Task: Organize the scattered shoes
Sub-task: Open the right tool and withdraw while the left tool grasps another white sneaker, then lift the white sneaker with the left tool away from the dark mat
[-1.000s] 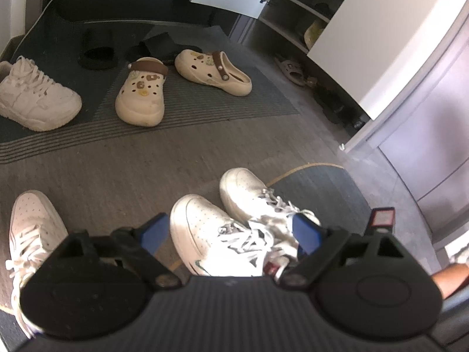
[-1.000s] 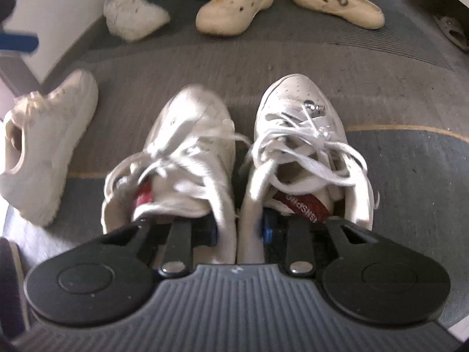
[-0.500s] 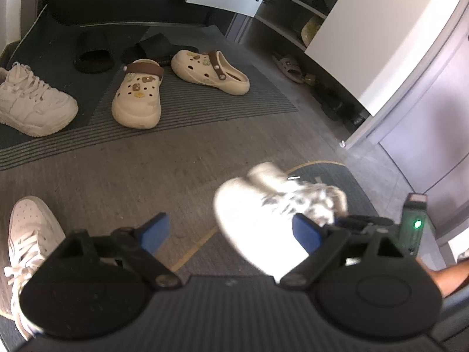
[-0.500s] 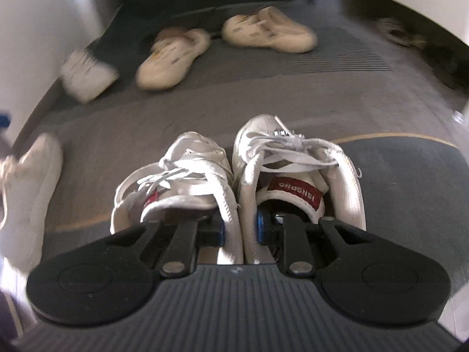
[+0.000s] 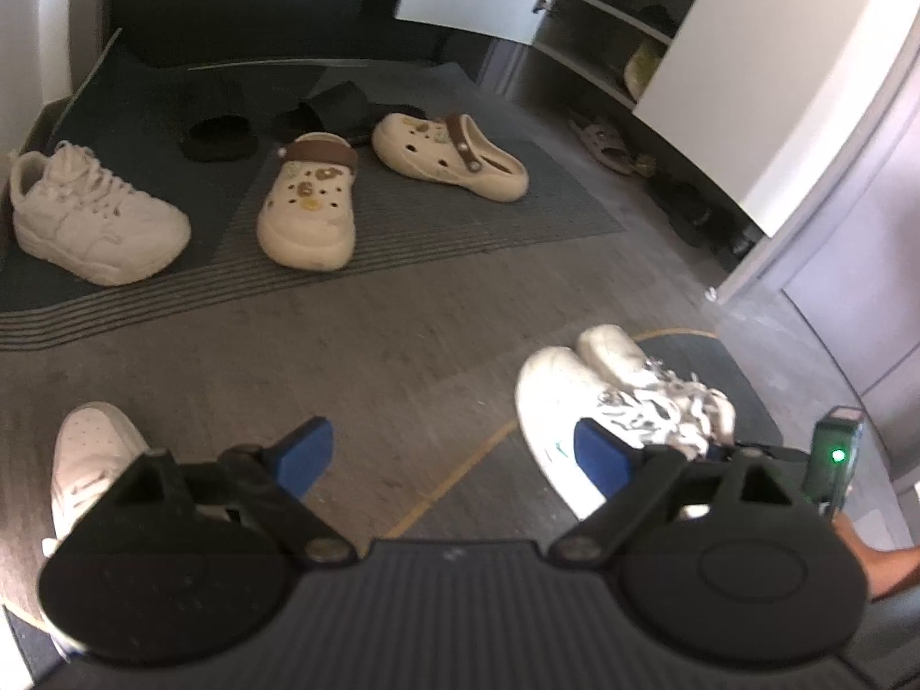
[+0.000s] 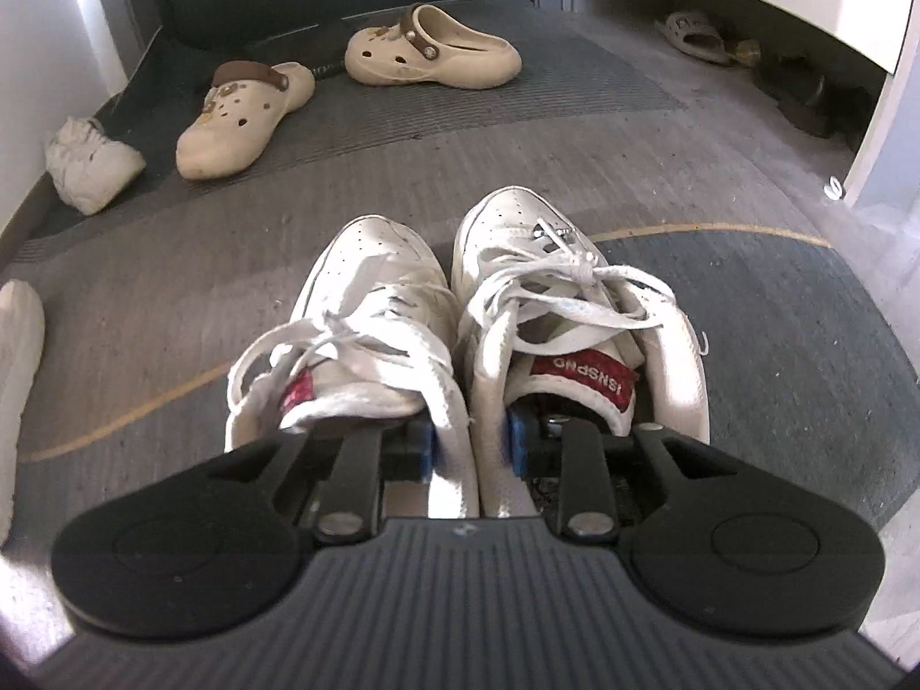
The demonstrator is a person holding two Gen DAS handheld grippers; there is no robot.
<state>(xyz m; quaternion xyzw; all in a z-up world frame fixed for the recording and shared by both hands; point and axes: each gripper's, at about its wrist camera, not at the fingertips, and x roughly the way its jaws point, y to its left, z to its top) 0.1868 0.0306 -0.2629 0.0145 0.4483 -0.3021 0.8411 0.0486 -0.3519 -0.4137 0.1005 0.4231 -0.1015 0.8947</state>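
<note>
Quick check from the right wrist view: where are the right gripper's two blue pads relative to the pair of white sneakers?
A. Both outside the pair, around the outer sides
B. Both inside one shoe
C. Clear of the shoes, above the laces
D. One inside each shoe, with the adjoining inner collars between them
D: the right gripper has a pad in each shoe of the pair of white sneakers, its jaws now opening.
</note>
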